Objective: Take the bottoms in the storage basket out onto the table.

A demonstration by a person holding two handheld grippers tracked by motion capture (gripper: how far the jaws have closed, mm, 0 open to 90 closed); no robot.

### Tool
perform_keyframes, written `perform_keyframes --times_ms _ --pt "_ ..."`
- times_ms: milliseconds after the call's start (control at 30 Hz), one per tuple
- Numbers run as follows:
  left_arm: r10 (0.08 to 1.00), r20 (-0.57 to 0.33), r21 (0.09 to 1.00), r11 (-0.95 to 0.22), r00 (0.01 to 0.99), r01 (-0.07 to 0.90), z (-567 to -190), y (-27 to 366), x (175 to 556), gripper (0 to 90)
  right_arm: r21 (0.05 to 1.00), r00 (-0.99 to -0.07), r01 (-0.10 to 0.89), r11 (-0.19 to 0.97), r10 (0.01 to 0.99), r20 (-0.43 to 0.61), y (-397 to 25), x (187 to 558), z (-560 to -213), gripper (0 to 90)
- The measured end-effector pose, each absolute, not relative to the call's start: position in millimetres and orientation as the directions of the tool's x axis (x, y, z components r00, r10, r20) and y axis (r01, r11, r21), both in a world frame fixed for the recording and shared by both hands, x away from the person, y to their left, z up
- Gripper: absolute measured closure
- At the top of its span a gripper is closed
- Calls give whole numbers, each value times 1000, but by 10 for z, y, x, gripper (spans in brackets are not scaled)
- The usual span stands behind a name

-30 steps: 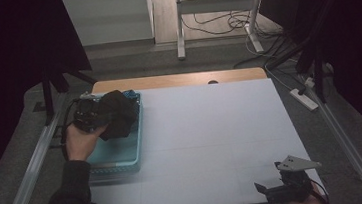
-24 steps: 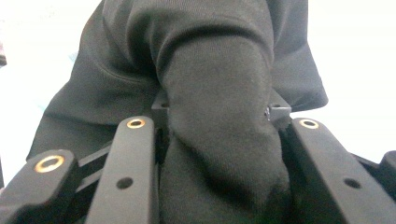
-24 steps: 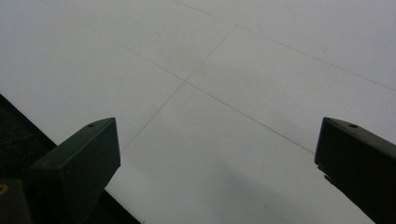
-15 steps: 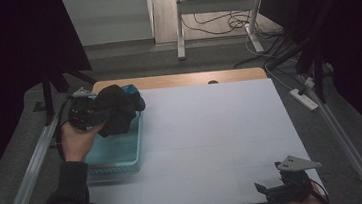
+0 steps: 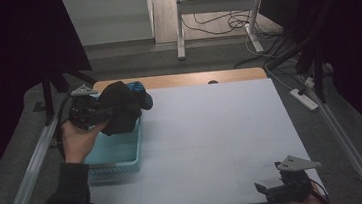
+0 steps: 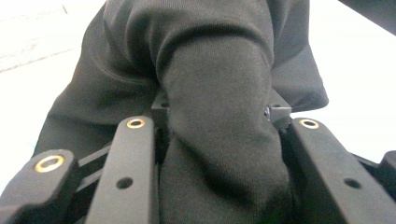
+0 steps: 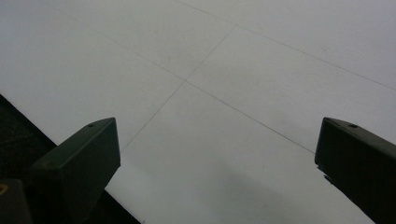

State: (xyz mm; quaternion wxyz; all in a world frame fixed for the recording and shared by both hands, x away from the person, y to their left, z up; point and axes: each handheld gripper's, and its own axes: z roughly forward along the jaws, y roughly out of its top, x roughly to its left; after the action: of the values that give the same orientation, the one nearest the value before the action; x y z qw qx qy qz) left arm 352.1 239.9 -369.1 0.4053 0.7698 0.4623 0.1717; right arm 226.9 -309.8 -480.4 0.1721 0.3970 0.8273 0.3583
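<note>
A dark garment [image 5: 119, 108] is clamped in the left gripper [image 5: 89, 111] above the teal bin [image 5: 116, 156], at ten o'clock (blue fabric behind). The right gripper [image 5: 287, 184], at five o'clock, is held wide, empty. The cloth is best lifted clear of the rim, judging by its hang.

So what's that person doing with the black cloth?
A person's left hand-held gripper is shut on a black cloth and holds it up over a light blue bin at the left side of the white table. Something blue peeks out beside the cloth. The right hand-held gripper sits open near the table's front right corner, holding nothing.
</note>
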Motion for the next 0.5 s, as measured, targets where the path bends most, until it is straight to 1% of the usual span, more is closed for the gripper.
perform_keyframes --times_ms 500 --pt "805 -85 804 -292 587 518 -3541 2130 3431 602 729 -625 534 429 780 -1 -3098 2269 -4804 5"
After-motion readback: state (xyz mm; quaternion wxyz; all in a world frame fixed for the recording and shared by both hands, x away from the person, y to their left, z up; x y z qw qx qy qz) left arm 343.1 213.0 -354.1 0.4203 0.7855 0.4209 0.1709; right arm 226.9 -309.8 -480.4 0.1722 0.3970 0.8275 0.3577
